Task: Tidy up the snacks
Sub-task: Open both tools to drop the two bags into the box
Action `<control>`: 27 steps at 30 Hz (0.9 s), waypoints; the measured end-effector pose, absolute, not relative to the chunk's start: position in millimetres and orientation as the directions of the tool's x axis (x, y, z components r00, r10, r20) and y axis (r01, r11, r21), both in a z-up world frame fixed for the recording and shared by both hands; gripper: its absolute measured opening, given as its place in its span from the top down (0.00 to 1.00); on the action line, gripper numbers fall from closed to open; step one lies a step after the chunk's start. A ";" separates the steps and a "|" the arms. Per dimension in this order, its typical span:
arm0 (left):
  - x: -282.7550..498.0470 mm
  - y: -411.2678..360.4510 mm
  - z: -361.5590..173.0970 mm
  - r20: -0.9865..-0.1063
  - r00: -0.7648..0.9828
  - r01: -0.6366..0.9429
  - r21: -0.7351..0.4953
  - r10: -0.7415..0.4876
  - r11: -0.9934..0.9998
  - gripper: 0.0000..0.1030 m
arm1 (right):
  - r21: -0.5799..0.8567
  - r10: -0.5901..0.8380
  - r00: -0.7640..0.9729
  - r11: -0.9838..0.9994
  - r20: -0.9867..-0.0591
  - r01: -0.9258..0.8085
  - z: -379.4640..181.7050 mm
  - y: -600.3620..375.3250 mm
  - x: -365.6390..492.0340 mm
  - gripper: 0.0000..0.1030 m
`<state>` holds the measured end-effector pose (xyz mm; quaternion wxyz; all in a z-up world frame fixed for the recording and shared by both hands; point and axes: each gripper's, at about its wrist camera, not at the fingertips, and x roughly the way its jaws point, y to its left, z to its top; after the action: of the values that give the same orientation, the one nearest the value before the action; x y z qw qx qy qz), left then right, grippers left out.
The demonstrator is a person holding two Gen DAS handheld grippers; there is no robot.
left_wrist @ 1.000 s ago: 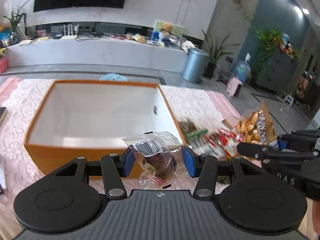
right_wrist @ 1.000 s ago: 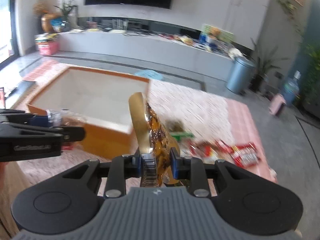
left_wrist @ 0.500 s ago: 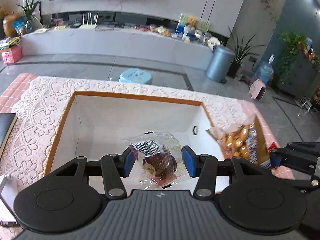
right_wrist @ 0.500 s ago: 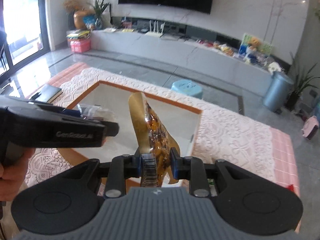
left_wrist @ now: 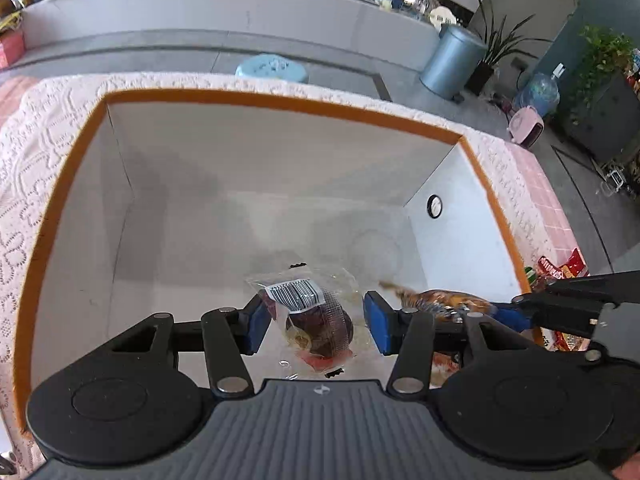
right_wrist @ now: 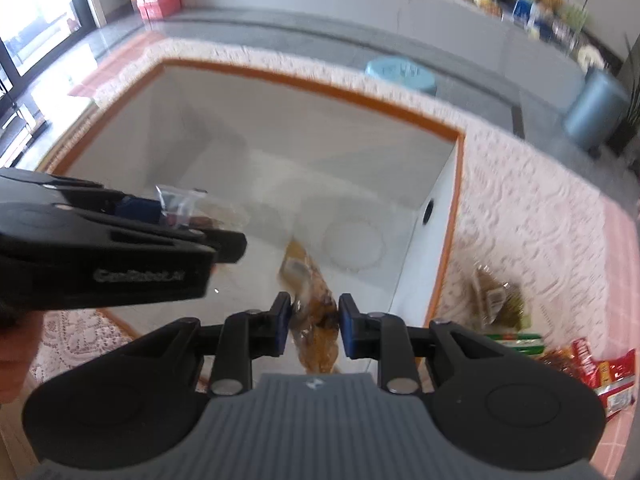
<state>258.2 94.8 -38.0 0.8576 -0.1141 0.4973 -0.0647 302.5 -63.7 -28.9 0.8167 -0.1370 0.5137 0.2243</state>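
Observation:
A large box with an orange rim (left_wrist: 280, 102) and bare white inside fills both views. My left gripper (left_wrist: 316, 322) hangs over the box's near right part, shut on a clear packet (left_wrist: 316, 316) with a barcode label and a dark round snack. My right gripper (right_wrist: 314, 322) is shut on a golden snack bag (right_wrist: 300, 276) that hangs tilted over the box floor. In the right wrist view the left gripper (right_wrist: 180, 224) and its clear packet (right_wrist: 180, 200) are close on the left. In the left wrist view the right gripper (left_wrist: 516, 312) with the golden bag (left_wrist: 444, 300) is at the right.
Loose snacks lie on the lace tablecloth (right_wrist: 520, 200) right of the box: a green-brown packet (right_wrist: 496, 300) and red packets (right_wrist: 600, 368). A light blue stool (right_wrist: 400, 72) and a grey bin (left_wrist: 452, 60) stand on the floor beyond the table.
Both grippers have travelled from beside the snack pile to over the open box and tipped downward, each still carrying its packet. The box has grown to fill the views.

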 end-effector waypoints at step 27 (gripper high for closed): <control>241.2 105.4 -23.4 -0.762 0.596 0.003 -0.315 -0.255 0.949 0.18 | 0.027 0.218 0.343 0.874 -0.914 -0.485 -6.8 -63.8 291.4 0.33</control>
<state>241.2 105.4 -23.4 0.8819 -0.1419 0.4435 -0.0731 291.4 -63.8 -6.8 0.8096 -0.1257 0.5306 0.2172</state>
